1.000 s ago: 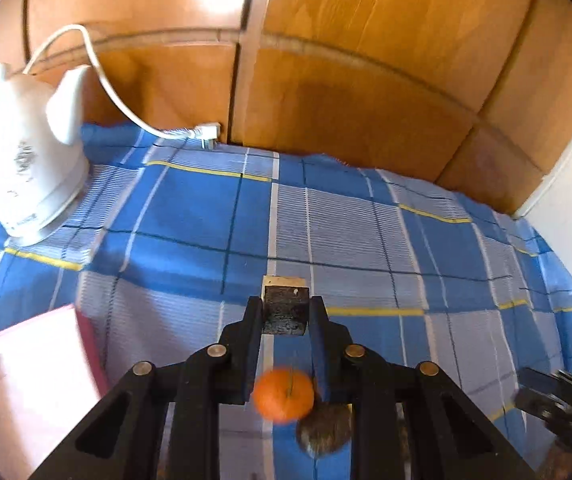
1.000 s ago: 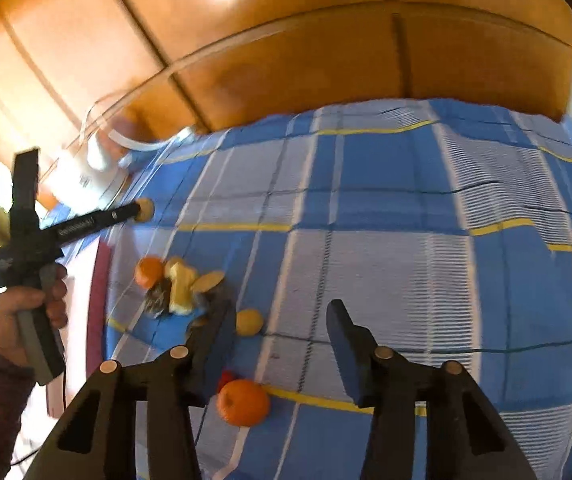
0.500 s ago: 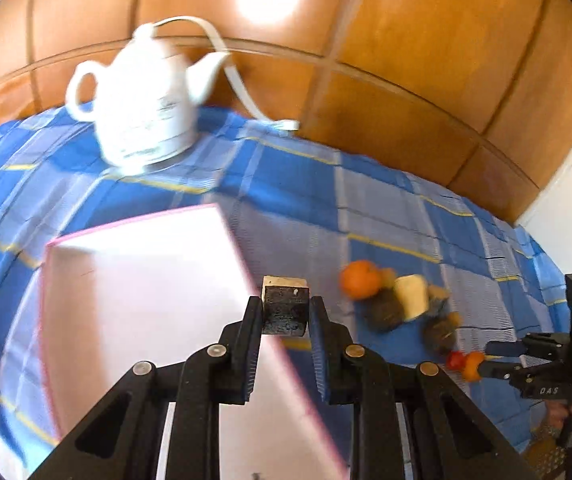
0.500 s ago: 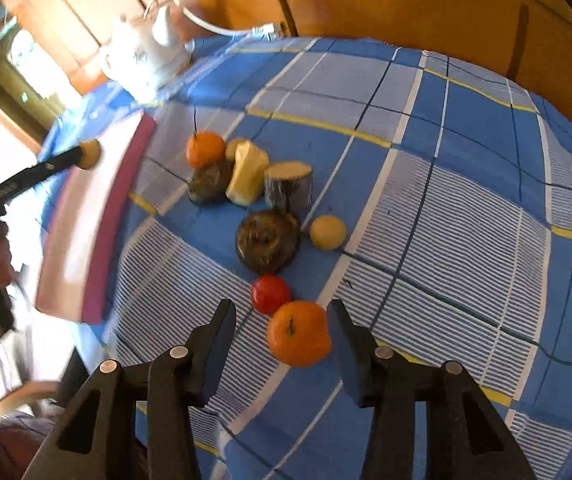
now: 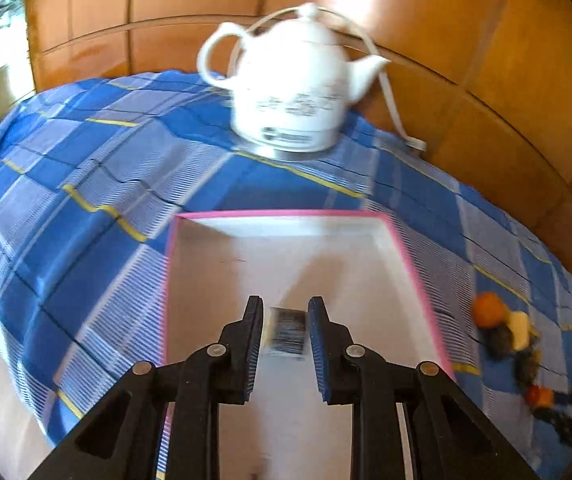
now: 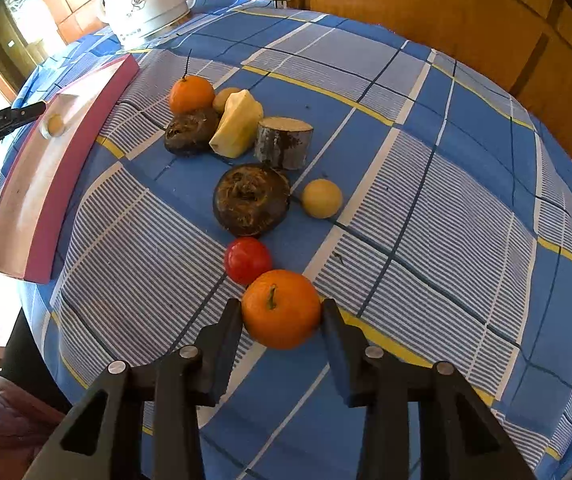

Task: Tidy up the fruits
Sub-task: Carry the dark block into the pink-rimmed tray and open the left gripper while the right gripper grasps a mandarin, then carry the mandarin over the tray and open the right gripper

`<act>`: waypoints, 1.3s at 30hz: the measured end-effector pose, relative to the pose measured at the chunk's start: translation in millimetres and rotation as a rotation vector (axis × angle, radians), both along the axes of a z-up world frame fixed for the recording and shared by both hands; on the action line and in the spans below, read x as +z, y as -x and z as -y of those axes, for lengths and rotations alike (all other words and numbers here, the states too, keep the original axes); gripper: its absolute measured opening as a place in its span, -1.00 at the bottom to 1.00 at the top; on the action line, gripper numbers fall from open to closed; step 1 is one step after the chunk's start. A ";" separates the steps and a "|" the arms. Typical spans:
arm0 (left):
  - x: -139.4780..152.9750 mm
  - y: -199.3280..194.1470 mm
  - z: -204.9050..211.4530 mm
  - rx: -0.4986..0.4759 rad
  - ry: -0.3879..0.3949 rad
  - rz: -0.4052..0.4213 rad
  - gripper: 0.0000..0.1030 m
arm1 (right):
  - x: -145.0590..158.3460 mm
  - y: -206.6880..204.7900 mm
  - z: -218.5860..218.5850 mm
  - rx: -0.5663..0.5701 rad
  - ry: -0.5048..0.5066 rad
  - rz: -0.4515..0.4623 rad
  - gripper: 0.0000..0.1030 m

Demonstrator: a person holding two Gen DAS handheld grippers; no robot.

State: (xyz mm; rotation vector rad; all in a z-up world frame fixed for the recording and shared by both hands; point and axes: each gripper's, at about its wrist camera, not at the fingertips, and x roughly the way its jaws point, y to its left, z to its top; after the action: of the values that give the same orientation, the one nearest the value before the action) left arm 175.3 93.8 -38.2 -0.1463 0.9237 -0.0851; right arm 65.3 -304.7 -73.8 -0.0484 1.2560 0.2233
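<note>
The surface (image 6: 426,208), under a blue checked cloth, fills both views, and the white kettle (image 5: 294,84) stands at its far edge, now at top centre of the left view where a second ago it sat at the far left. I swung the left claw (image 5: 286,332) from the fruit pile over the pink-rimmed white box (image 5: 402,240), which now occupies the middle of that view. This claw is narrow and holds a small dark blurred block (image 5: 288,332) above the box floor, so I judge the drop is next.

In the right view the box lies at the left edge with one pale round piece (image 6: 54,125) already inside. The right claw (image 6: 281,312) has come down around the large orange (image 6: 281,308) at lower centre; its jaws are closing, both fingers just at the fruit's sides. The orange is round, without a real long axis; its stem end faces up towards the camera. The red tomato (image 6: 247,260) touches it from the upper left.
</note>
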 end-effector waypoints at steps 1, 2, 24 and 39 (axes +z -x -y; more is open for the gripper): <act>-0.2 -0.3 -3.4 0.015 -0.004 0.001 -0.54 | 0.0 -0.7 -0.7 -0.002 0.000 0.000 -0.22; 0.2 0.1 -7.5 0.023 -0.001 0.002 -0.53 | 0.7 0.3 2.0 -0.006 -0.003 0.001 -0.22; -4.1 112.7 14.7 0.024 -0.030 0.010 -0.03 | 37.4 7.4 -0.1 -0.016 -0.108 0.161 -0.22; 1.0 131.1 17.8 0.027 -0.051 0.059 0.25 | 44.7 7.2 -113.7 0.188 -0.196 0.158 -0.22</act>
State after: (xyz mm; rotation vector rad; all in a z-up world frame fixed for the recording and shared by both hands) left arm 44.1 76.1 -37.2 -0.1087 0.8641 -0.0407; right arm 58.0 -191.0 -29.1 -0.0151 1.0674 0.4951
